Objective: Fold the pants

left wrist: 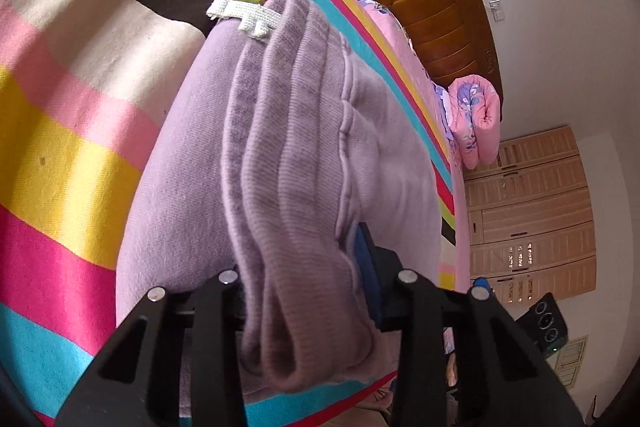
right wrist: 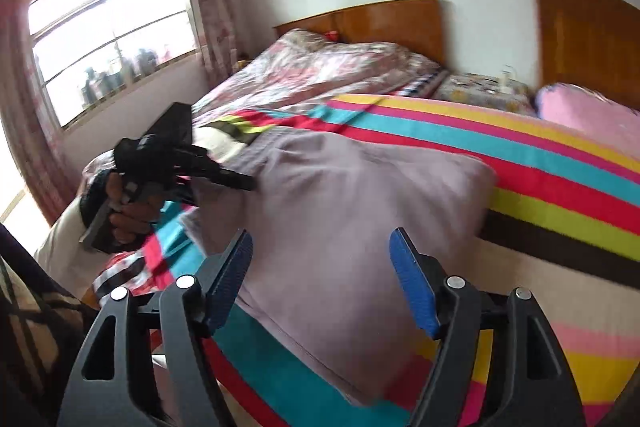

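Here, soft ribbed lilac pants

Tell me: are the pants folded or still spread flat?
Partly folded. The lilac pants lie doubled over on the striped blanket, their ribbed waistband bunched in the left hand-held gripper.

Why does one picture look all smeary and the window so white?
Right wrist view: motion blur smears the purple pants, the striped blanket and the left gripper; the window is blown out white by daylight. Left wrist view: sharp, the pants' ribbed waistband crisp. Both views: the fisheye lens bends straight edges.
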